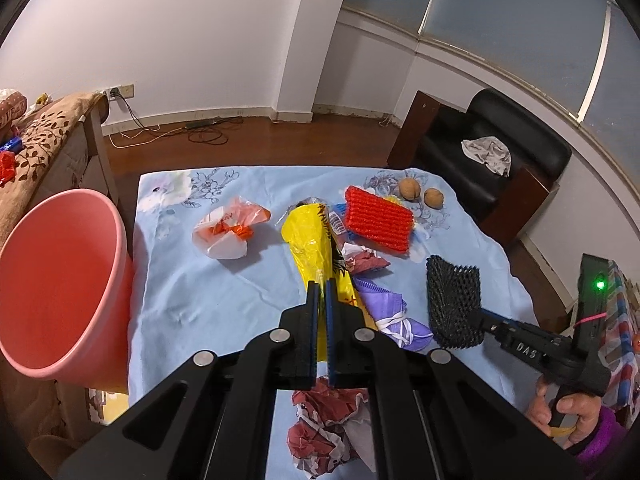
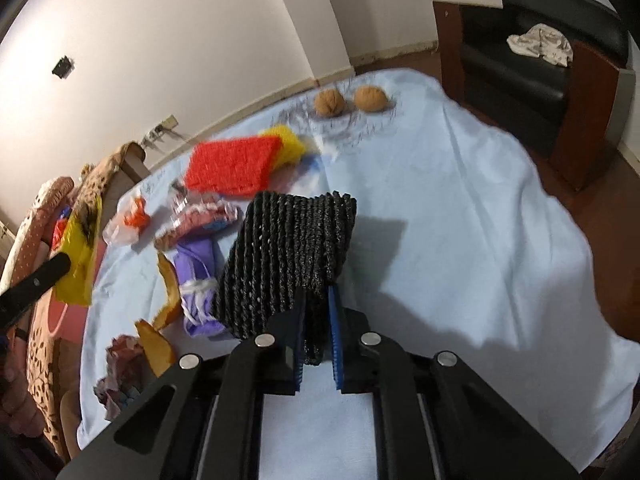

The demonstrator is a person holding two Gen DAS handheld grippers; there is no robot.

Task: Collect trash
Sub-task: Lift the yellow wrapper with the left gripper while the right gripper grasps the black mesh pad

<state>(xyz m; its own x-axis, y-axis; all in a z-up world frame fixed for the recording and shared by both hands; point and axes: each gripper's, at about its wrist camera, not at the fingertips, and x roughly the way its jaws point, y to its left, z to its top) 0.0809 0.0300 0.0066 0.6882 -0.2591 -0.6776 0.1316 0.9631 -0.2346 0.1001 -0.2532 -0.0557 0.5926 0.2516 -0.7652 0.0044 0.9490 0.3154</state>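
Yellow wrapper (image 1: 310, 248) points away lengthwise (left fingers (image 1: 311, 300) clamped).

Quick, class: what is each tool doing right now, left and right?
Left tool: closed on the yellow plastic bag.
Right tool: closed on the black foam net.

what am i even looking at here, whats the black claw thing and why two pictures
There is no robot here. A person holds a hand-worked gripper in each hand, and each one carries a wide-angle camera looking along its fingers, hence two pictures.

In the left camera's picture the left gripper is shut on a yellow plastic bag. In the right camera's picture the right gripper is shut on a black foam net.

On the blue tablecloth lie a red foam net, two walnuts, crumpled paper and a purple mask. A pink bucket beside the table looks like the trash bin.
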